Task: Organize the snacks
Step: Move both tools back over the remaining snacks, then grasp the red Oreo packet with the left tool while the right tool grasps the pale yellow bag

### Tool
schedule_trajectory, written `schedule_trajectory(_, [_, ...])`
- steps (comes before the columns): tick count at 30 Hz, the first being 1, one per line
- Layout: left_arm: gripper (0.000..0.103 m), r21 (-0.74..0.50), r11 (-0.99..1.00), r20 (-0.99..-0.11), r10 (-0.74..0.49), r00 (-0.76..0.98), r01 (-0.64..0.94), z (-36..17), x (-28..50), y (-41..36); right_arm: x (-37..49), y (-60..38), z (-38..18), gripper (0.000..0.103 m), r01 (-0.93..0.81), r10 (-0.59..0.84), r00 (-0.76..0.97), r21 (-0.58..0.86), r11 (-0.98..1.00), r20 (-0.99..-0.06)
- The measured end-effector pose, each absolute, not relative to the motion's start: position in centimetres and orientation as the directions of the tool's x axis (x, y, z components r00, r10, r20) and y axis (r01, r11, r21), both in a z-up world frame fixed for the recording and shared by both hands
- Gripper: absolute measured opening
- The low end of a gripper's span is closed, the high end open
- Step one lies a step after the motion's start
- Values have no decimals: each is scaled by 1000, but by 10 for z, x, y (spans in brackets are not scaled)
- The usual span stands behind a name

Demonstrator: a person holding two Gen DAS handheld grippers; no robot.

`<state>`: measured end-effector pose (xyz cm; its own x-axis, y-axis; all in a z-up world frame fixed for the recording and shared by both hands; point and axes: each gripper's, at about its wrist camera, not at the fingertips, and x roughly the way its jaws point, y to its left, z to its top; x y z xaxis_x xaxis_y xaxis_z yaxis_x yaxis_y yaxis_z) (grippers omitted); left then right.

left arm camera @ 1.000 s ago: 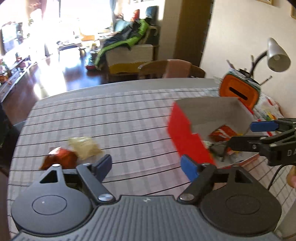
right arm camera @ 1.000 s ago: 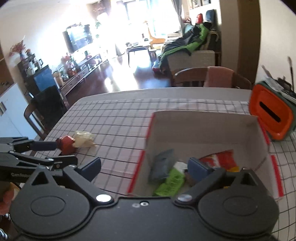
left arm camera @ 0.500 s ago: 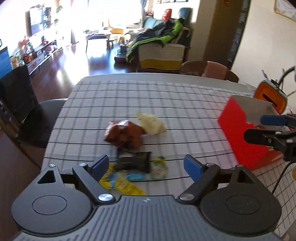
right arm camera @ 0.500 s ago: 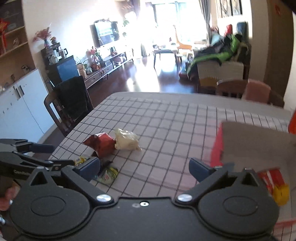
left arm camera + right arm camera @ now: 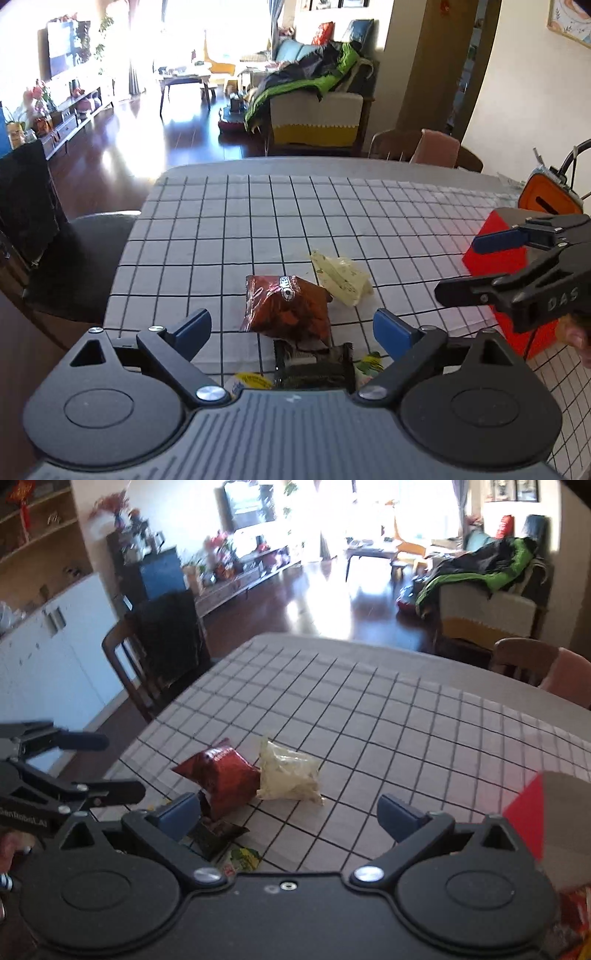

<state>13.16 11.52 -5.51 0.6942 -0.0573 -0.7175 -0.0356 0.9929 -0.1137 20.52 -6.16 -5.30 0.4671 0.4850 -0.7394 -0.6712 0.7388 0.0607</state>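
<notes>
A: What can we read, working from the left?

B: On the left gripper (image 5: 107, 768), seen from the right wrist view, white letters on its side that look like "GenRobot.AI", the start blurred. On the red snack bag (image 5: 286, 312) there is a small white logo near its top seam, too small for us to make out. On the right gripper (image 5: 458, 269), seen from the left wrist view, we read "DAS" before the frame cuts it off.

A: And how do the snacks lie to our claws?

B: Our left gripper is spread wide and holds nothing. The red snack bag lies on the checked tablecloth (image 5: 221, 229) between and just ahead of its fingertips. A dark wrapper (image 5: 314, 363) sits under the bag's near edge, with a yellow packet (image 5: 251, 380) and a green-printed one (image 5: 369, 360) partly hidden by the gripper body. The pale yellow bag (image 5: 341, 275) touches the red one on its right.

A: The right side?

B: Our right gripper is also wide open and empty, hovering right of the pile. The red box (image 5: 498, 254) stands further right, behind its fingers.
</notes>
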Motion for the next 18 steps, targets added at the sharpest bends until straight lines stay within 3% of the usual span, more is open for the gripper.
schedule_trajectory(7, [95, -149, 989, -792, -109, 601, -16, -86, 177, 115, 232, -51, -74, 103, -711, 445, 434, 6, 703, -783])
schedule_trajectory(12, [95, -146, 989, -842, -124, 525, 0, -104, 209, 114, 231, -32, -92, 102, -817, 432, 419, -124, 563, -799])
schedule_trajectory(18, [95, -151, 988, -874, -138, 465, 10, -118, 232, 113, 252, -11, -111, 99, -865, 430, 355, -118, 487, -830])
